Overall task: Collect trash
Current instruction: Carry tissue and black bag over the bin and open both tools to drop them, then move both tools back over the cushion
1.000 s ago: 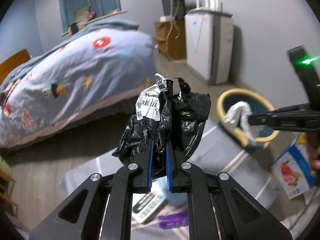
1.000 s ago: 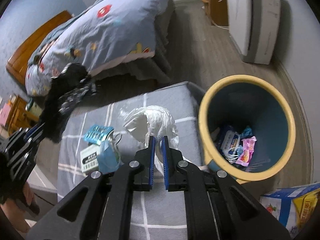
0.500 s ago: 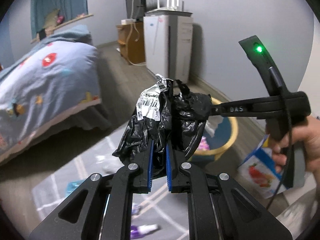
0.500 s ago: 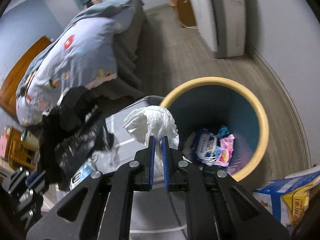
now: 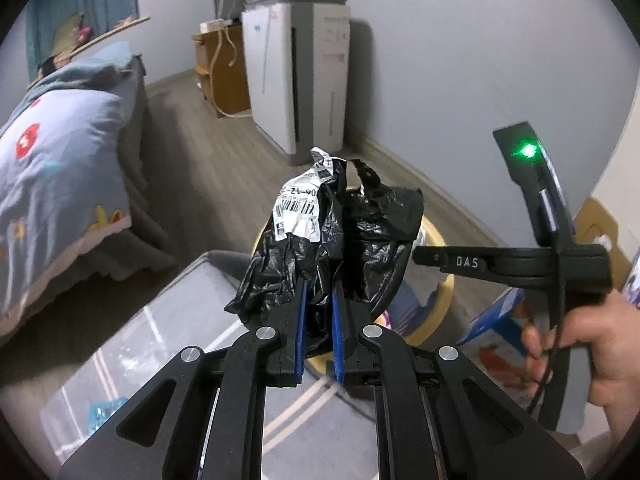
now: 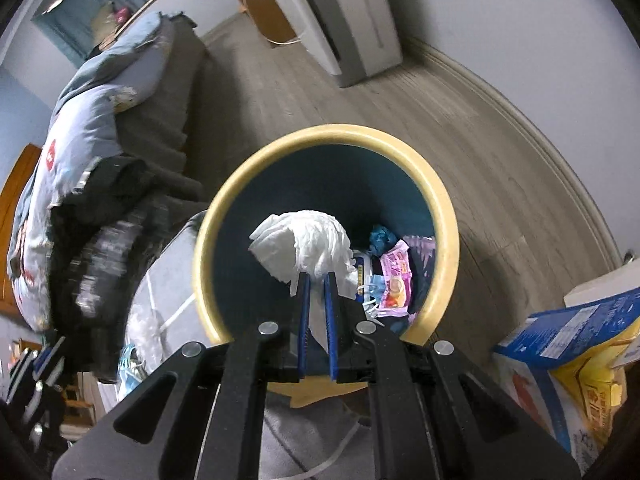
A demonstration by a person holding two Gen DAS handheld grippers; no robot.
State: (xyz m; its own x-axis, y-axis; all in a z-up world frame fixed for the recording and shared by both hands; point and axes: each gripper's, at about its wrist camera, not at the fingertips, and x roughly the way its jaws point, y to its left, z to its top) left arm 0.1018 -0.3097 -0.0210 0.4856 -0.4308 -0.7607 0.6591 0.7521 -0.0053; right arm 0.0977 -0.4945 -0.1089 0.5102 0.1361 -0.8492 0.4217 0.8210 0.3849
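Observation:
My left gripper [image 5: 318,284] is shut on a crumpled black plastic bag [image 5: 360,240] with a white barcode label [image 5: 298,212]. Behind the bag shows part of the yellow-rimmed bin [image 5: 446,280]. My right gripper [image 6: 317,278] is shut on a wad of white tissue [image 6: 308,244], held over the mouth of the bin [image 6: 448,240]. Inside the blue bin lie a pink packet [image 6: 394,280] and other wrappers. In the left wrist view the right gripper's body [image 5: 520,264] reaches in from the right, held by a hand [image 5: 600,352]. The black bag [image 6: 100,264] appears blurred at the left of the right wrist view.
A grey ottoman with white stripes [image 5: 160,340] stands beside the bin, with small litter [image 6: 132,356] on it. A bed with a blue quilt [image 5: 52,168] lies to the left. A white appliance [image 5: 296,76] stands by the wall. A blue and yellow box [image 6: 568,344] sits right of the bin.
Both grippers have travelled from over the ottoman toward the bin. The right one now hangs over the bin's mouth with the tissue. The left one still holds the black bag.

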